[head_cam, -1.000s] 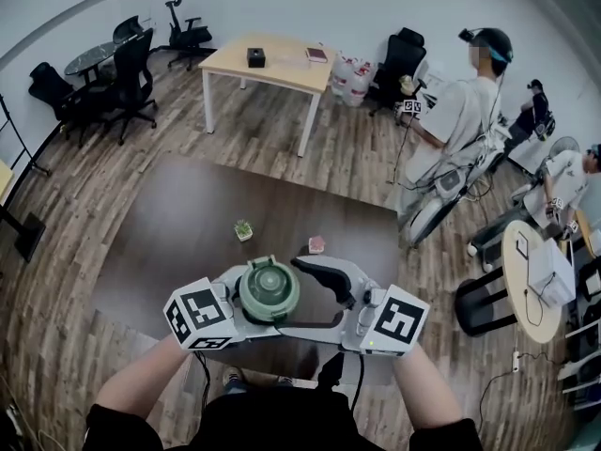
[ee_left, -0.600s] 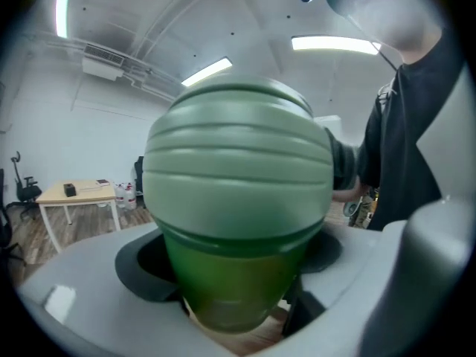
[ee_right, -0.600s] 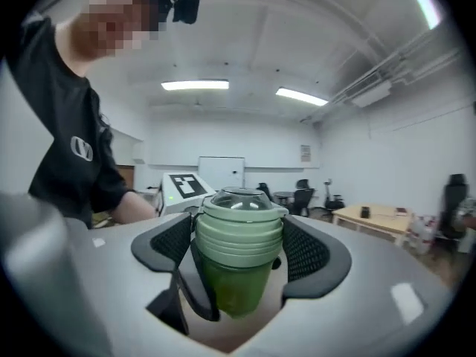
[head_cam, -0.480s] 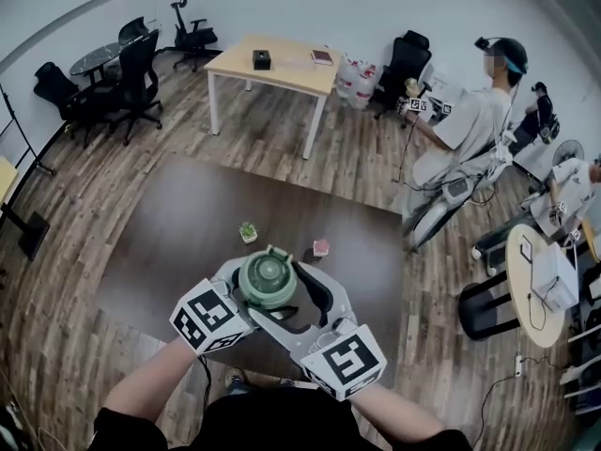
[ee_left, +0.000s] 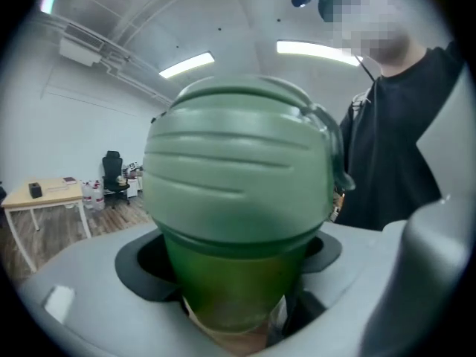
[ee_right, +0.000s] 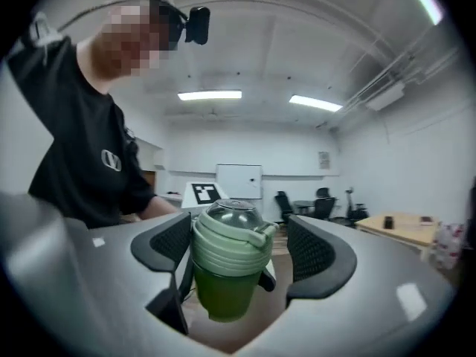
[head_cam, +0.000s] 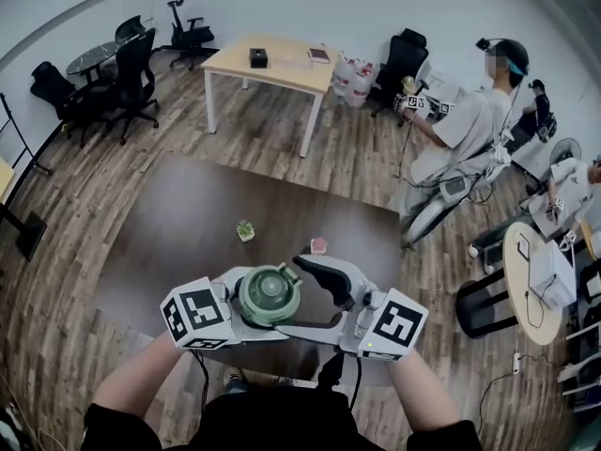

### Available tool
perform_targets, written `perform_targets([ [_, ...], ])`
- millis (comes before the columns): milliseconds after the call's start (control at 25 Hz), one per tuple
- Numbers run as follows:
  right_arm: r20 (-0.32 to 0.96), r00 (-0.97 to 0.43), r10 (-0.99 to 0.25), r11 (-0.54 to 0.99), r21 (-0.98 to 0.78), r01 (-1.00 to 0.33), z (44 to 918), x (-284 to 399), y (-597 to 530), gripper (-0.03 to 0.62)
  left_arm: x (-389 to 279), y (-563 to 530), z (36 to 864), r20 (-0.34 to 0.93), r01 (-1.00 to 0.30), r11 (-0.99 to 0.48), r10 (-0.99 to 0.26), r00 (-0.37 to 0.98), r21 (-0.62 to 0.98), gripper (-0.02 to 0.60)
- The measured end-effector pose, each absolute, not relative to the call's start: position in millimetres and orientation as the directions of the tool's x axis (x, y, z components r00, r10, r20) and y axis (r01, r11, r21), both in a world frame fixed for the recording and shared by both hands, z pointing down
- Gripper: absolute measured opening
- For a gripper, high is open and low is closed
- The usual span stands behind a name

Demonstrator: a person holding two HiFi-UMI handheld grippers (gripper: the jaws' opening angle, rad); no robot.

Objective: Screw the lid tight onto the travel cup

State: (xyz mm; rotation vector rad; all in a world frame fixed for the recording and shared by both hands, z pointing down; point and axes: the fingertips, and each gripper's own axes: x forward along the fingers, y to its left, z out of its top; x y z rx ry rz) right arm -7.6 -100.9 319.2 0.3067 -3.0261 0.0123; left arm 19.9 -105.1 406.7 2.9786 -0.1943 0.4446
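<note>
Room: an office with white walls; a pale table (head_cam: 268,64) on the far side, black chairs (head_cam: 131,69) far left, people (head_cam: 465,120) far right.
Floor: wood planks (head_cam: 310,148) all round.
Counter: dark brown (head_cam: 178,224), stretching from the near edge toward the far side.
Left tool (head_cam: 266,301): comes in from the left and is clamped on the cup's body, just under the lid.
Right tool (ee_right: 239,248): comes in from the right, jaws apart on either side of the lid. The far pad is clear of it; whether the near pad touches cannot be told.
Cup (ee_right: 222,292): green, held in the air over the counter's near edge. It is upright, long axis vertical, top end up.
Lid (head_cam: 269,292): paler green, ribbed, with a clear dome. It sits on the cup and faces straight up.
Small things: a potted plant (head_cam: 245,230) and a pink block (head_cam: 318,245) on the counter beyond the cup, apart from each other.
</note>
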Motion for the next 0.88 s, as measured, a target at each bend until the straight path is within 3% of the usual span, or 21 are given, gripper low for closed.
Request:
perform_targets([
  [120, 0.168, -0.985, 0.039, 0.999, -0.015, 0.037, 324.9, -9.1, -83.1, 0.400, 28.6, -85.8, 415.3, 0.356, -0.066, -0.994, -0.033, 0.934, 0.082, 0.415],
  [240, 0.179, -0.981, 0.080, 0.997, -0.013, 0.079, 327.1, -13.1, -86.2, 0.400, 26.7, -88.3, 417.8, 0.355, -0.085, -0.992, -0.046, 0.934, 0.094, 0.415],
  [320, 0.171, -0.985, -0.006, 1.000, 0.007, -0.005, 327.7, -17.2, -96.8, 0.402, 21.6, -100.1, 418.2, 0.355, -0.149, -0.985, -0.109, 0.928, 0.088, 0.414],
  [440, 0.168, -0.950, -0.262, 0.964, 0.000, -0.266, 332.0, -23.4, -112.6, 0.403, 13.8, -120.0, 422.6, 0.359, -0.261, -0.963, -0.220, 0.907, 0.070, 0.414],
  [640, 0.203, -0.710, -0.674, 0.722, -0.023, -0.692, 347.5, -22.5, -128.7, 0.405, 12.3, -140.3, 437.1, 0.365, -0.393, -0.918, -0.347, 0.864, 0.057, 0.414],
  [760, 0.189, -0.666, -0.722, 0.678, -0.003, -0.735, 348.3, -21.7, -129.6, 0.404, 17.2, -142.2, 437.8, 0.331, -0.410, -0.907, -0.360, 0.873, 0.094, 0.414],
  [880, 0.155, -0.776, -0.612, 0.785, 0.001, -0.619, 338.6, -22.2, -123.6, 0.403, 14.5, -144.1, 432.8, 0.293, -0.395, -0.912, -0.350, 0.890, 0.113, 0.414],
])
